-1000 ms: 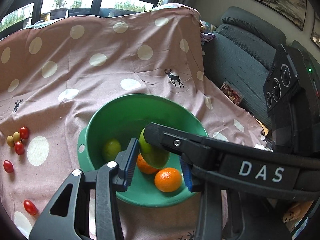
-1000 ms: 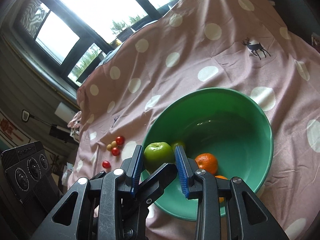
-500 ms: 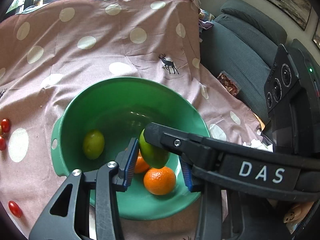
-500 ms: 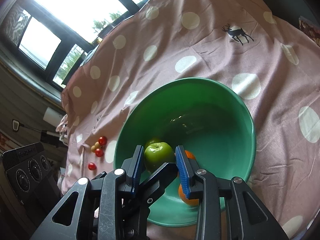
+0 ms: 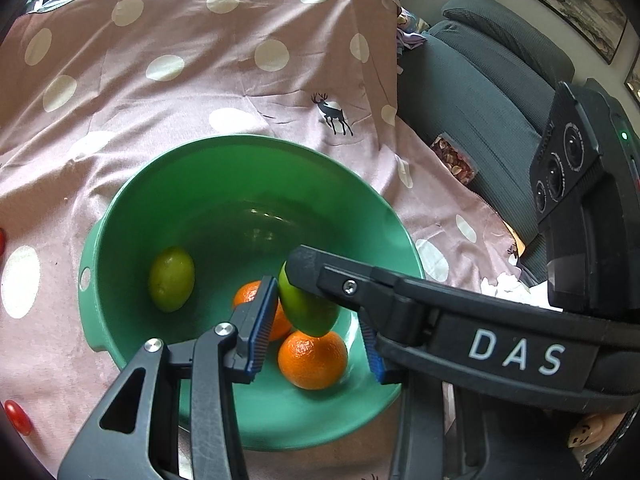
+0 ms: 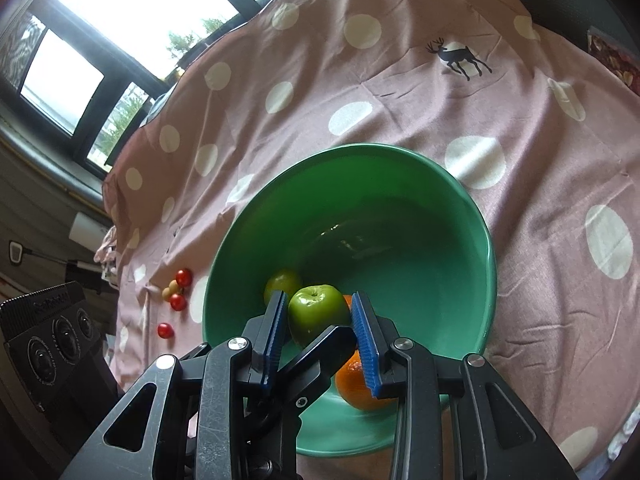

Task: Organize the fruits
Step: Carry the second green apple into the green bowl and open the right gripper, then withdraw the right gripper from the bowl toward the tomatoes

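Observation:
A green apple (image 6: 318,312) hangs inside the green bowl (image 6: 360,148), just above two oranges (image 5: 312,358). My right gripper (image 6: 319,296) is shut on the apple, with a blue pad on each side. One of its black fingers (image 5: 340,280) crosses the left wrist view over the apple (image 5: 308,308). My left gripper (image 5: 316,296) stands around the same apple with its jaws apart. The apple is at its left pad, and bowl shows before the right pad. A lime (image 5: 171,278) lies in the bowl (image 5: 240,140) on the left.
The bowl sits on a pink cloth (image 5: 200,80) with white dots. Cherry tomatoes (image 6: 178,292) lie on the cloth left of the bowl, one (image 5: 18,416) near the front edge. A grey sofa (image 5: 480,100) with a snack packet (image 5: 454,158) stands to the right.
Both grippers have sunk together with the apple, from over the bowl's near rim down into it. The bowl fills more of both views. The grip looks unchanged.

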The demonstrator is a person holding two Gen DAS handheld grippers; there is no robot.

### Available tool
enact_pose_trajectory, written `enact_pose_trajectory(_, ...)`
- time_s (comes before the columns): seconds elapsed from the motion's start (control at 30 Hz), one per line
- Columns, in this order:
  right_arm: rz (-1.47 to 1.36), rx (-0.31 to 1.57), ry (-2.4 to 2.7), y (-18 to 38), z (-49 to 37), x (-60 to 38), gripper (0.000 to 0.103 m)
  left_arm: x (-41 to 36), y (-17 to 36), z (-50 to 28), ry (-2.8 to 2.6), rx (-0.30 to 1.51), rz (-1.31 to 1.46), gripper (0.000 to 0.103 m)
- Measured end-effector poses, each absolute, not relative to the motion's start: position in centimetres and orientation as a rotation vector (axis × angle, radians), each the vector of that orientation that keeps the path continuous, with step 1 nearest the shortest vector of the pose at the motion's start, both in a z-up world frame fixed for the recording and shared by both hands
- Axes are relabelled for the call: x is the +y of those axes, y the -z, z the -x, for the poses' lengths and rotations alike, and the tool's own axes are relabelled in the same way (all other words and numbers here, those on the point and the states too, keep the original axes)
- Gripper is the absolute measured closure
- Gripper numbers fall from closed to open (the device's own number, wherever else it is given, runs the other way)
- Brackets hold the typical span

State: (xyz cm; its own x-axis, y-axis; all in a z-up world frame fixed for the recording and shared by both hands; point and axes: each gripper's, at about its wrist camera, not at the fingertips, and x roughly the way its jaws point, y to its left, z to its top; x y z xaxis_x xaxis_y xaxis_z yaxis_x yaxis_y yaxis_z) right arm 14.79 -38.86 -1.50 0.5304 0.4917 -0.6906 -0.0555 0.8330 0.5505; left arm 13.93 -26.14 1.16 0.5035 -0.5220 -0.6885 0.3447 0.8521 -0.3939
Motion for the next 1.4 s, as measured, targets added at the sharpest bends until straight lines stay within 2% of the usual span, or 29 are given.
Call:
enact_pose_trajectory(0.43,-0.441,0.997,-0.269,1.9,-15.1,-38.4,0.066,-26.7,-0.6,-14.0,0.551,0.926,0.214,0.065)
enact_pose_trajectory(0.7,-0.419,0.980,-0.225,1.6,-14.9,-38.3,0.066,-25.5,-1.3,-13.2,0.506,0.895,0.219,0.052)
enact_pose_trajectory(0.73,-0.414,0.965,-0.221,1.3,-14.8,-38.3,0.065,-25.1,-1.5,-12.9,0.496,0.883,0.223,0.051)
enact_pose_trajectory(0.9,-0.390,0.849,-0.196,-0.5,-13.8,-38.1,0.046,-21.9,-3.3,-11.8,0.444,0.832,0.290,0.033)
enact_pose_trajectory(1.07,-0.369,0.741,-0.182,-2.3,-12.8,-37.7,0.043,-17.0,-5.3,-9.7,0.359,0.746,0.366,0.019)
enact_pose_trajectory(1.17,-0.365,0.695,-0.168,-3.1,-12.5,-37.0,0.026,-13.7,-6.2,-8.4,0.268,0.718,0.388,0.010)
enact_pose_trajectory(1.4,-0.367,0.641,-0.238,-4.1,-11.6,-34.1,0.025,-5.7,-6.3,-5.5,0.034,0.705,0.406,0.005)
